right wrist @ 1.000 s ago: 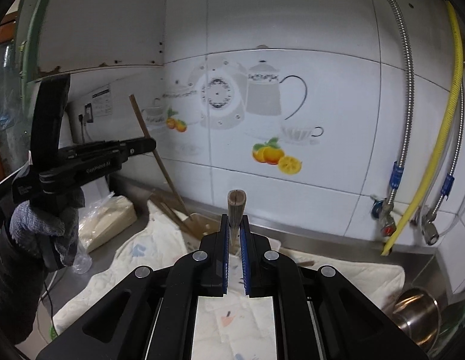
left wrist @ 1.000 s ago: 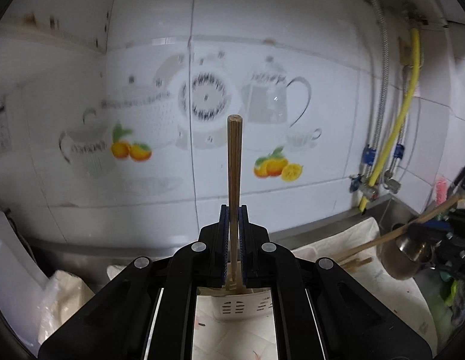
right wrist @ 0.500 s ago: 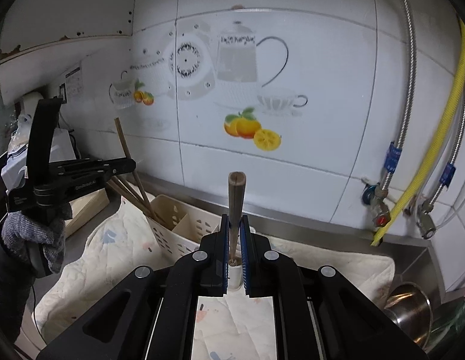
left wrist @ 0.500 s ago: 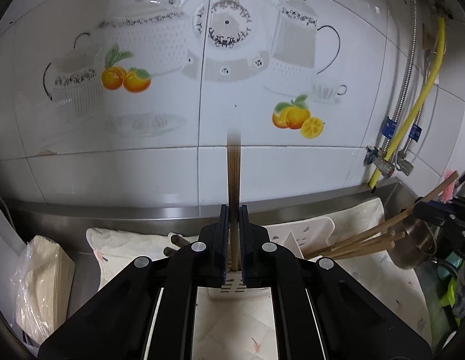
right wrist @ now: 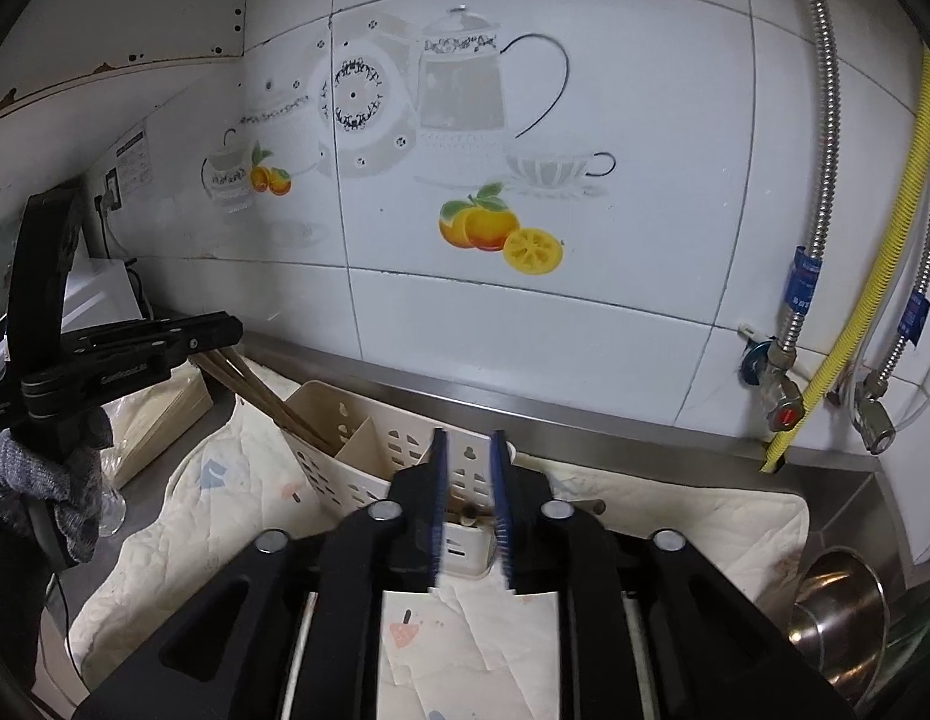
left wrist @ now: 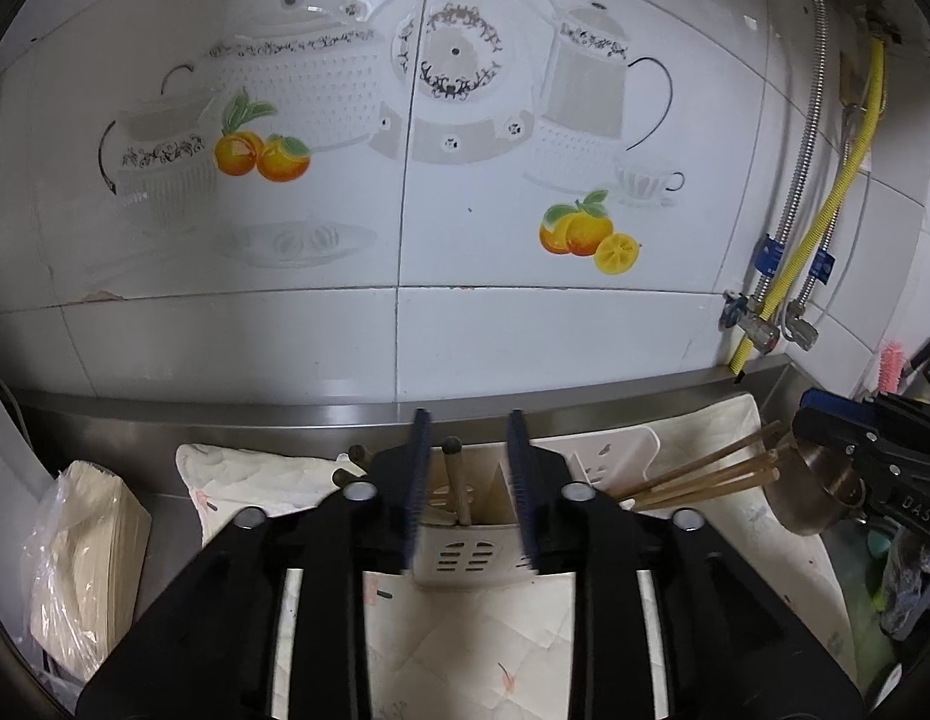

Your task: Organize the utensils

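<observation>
1. White wall tiles (left wrist: 405, 330) printed with teapots, cups and oranges back a stainless steel surface (left wrist: 165, 510), over which a pale quilted cloth (right wrist: 183, 516) is spread.
2. On the cloth stands a cream plastic utensil holder (right wrist: 357, 462) with slotted walls and inner dividers.
3. The left gripper (left wrist: 468, 495) sits just above the holder's near compartment; its jaws have just been opening and now stand spread.
4. Between those jaws, but touching neither pad, a brown chopstick (left wrist: 456, 480) stands upright in the compartment, free of the grip.
5. In the left view, several more chopsticks (left wrist: 699, 474) lean out of the holder to the right, their ends close to the right gripper (left wrist: 825, 432) at the frame edge.
6. From the right wrist view, the right gripper (right wrist: 468, 504) hangs over another compartment of the holder; its jaws have also just been opening and are slightly parted.
7. A chopstick tip (right wrist: 468, 513) shows low between them, blurred; I cannot tell whether it touches a pad.
8. The left gripper (right wrist: 219, 333) appears at far left in that view, held by a hand in a grey knit glove (right wrist: 51, 480), above chopsticks (right wrist: 261, 396) slanting into the holder's far compartment.
9. A steel cup (right wrist: 837, 612) lies at the right, beyond the cloth's edge.
10. A bag of pale paper (left wrist: 87, 564) rests at the left end.
</observation>
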A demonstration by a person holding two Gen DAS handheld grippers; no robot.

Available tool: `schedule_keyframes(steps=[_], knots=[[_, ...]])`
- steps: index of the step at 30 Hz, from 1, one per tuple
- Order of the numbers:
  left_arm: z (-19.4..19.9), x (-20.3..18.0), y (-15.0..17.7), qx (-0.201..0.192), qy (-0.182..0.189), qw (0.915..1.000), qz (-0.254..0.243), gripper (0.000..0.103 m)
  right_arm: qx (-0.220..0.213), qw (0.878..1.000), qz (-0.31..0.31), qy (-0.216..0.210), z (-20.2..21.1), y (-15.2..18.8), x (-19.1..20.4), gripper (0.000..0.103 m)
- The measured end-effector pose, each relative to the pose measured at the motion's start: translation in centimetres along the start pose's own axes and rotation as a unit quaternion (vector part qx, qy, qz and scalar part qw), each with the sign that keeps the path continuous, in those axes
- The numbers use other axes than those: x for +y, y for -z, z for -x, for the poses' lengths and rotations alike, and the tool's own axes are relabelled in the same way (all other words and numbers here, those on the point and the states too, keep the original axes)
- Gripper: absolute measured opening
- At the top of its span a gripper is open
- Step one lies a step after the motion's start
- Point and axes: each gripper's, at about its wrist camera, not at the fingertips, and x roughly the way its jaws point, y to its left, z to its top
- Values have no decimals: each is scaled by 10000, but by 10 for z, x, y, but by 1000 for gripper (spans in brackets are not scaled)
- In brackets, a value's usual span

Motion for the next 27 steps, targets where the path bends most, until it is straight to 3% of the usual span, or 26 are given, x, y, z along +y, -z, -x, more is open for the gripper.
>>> schedule_keyframes(steps=[4, 5, 6, 9, 17, 23, 27], knots=[[12, -6, 5, -67, 46, 9999, -71, 38, -135, 9999, -14, 101, 12, 2, 0, 33], [16, -8, 6, -95, 42, 9999, -86, 50, -179, 9998, -21, 122, 16, 3, 1, 36], [21, -9, 9, -148, 8, 9998, -101, 54, -237, 9996, -32, 146, 22, 5, 1, 37], [35, -14, 17, -219, 48, 9996, -147, 56, -366, 9991, -86, 206, 35, 11, 3, 48], [63, -18, 50, -295, 72, 9994, -139, 78, -582, 9975, -59, 402, 63, 41, 20, 74], [79, -12, 83, -310, -35, 9995, -11, 93, -488, 9983, -127, 278, 68, 69, 36, 85], [87, -7, 102, -268, -97, 9996, 80, 97, -352, 9989, -163, 270, 64, 91, 49, 89]])
